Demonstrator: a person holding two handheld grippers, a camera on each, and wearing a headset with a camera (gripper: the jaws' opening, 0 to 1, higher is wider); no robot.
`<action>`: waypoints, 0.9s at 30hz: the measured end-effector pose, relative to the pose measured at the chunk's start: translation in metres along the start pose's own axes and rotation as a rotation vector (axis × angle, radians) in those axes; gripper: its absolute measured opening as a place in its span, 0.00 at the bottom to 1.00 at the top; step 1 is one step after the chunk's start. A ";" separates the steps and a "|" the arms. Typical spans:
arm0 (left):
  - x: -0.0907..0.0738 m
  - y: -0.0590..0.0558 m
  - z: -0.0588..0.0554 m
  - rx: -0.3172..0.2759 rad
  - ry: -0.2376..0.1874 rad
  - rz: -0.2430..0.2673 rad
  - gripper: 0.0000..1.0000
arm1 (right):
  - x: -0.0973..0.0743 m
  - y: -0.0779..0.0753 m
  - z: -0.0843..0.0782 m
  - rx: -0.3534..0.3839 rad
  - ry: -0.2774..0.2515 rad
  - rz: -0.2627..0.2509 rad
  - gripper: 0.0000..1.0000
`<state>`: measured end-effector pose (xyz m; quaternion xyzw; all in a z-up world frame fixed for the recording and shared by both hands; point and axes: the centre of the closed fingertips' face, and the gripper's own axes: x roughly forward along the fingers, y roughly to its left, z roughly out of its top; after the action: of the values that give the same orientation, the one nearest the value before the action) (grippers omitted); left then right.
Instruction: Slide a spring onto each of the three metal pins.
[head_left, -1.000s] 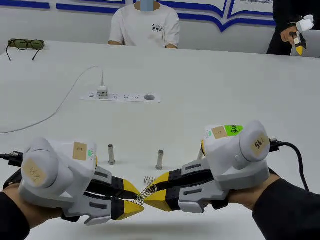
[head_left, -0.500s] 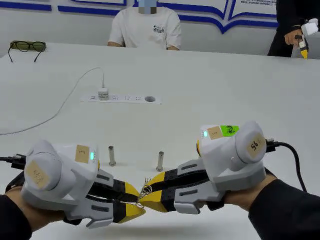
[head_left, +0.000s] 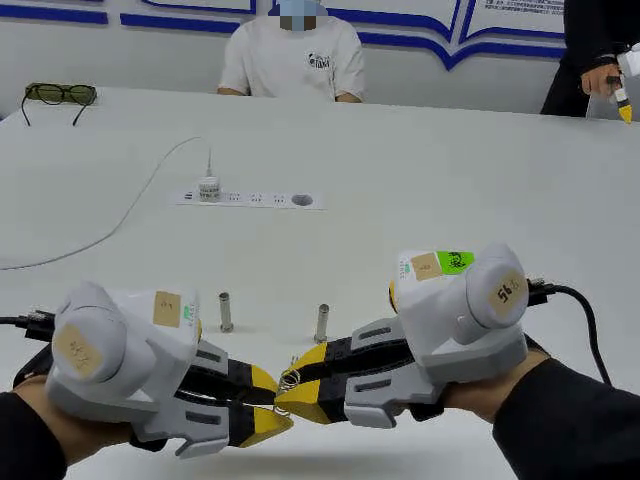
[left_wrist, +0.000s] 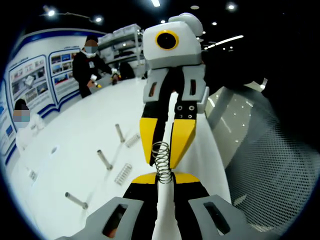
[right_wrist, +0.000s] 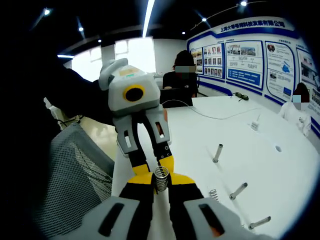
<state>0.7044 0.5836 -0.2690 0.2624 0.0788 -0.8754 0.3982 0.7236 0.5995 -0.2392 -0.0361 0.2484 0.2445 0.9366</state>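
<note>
Left gripper (head_left: 265, 415) and right gripper (head_left: 290, 395), tip to tip, both pinching one spring (head_left: 290, 379) just short of a bare pin (head_left: 322, 322): an uneven release could flick it away.

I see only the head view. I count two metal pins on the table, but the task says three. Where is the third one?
Observer: The left gripper view shows it. The third pin stands on the table, in a row beyond the other two pins.
Operator: Does it carry a spring?
Observer: No, it is bare.
Operator: Are there spare springs?
Observer: Yes, two loose springs lie flat beside the pins.
Operator: Who holds the spring between the tips?
Observer: Both seem to. One end of the held spring sits in the left gripper, and the other end sits between the jaws of the right gripper.
</note>
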 end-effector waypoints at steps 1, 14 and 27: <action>0.000 0.000 0.000 -0.002 -0.001 0.001 0.10 | 0.000 0.000 0.000 0.001 0.000 0.000 0.12; 0.000 0.001 0.003 -0.016 -0.016 0.000 0.12 | -0.001 -0.001 0.001 0.016 -0.004 -0.003 0.12; -0.003 0.003 0.010 -0.007 -0.049 0.007 0.13 | 0.000 -0.002 0.000 0.022 -0.004 -0.007 0.12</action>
<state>0.7039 0.5799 -0.2590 0.2397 0.0714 -0.8799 0.4040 0.7248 0.5974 -0.2388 -0.0259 0.2491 0.2386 0.9383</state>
